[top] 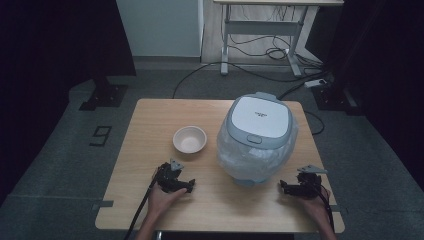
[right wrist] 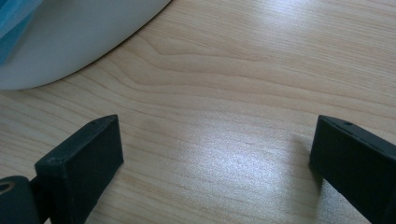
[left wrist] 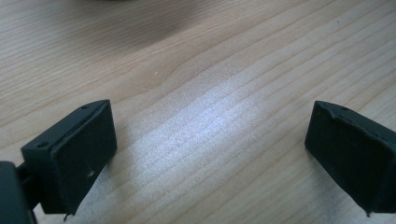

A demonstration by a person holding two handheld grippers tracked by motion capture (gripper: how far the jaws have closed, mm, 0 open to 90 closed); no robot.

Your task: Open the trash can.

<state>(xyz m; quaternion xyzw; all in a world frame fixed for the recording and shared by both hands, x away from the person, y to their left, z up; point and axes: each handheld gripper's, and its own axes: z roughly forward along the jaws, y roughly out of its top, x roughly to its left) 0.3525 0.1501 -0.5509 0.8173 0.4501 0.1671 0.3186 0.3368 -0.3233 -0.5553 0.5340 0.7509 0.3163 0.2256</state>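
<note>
Both grippers, left (top: 190, 186) & right (top: 283, 187), rest w/ jaws apart, empty, at table's (top: 150, 120) near edge, flanking the closed rice cooker (top: 256, 137), apparently ready to start.

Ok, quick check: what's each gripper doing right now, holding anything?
Left gripper: open, nothing between the jaws, just bare wooden table.
Right gripper: open, holding nothing, low over the table beside the rice cooker.
</note>
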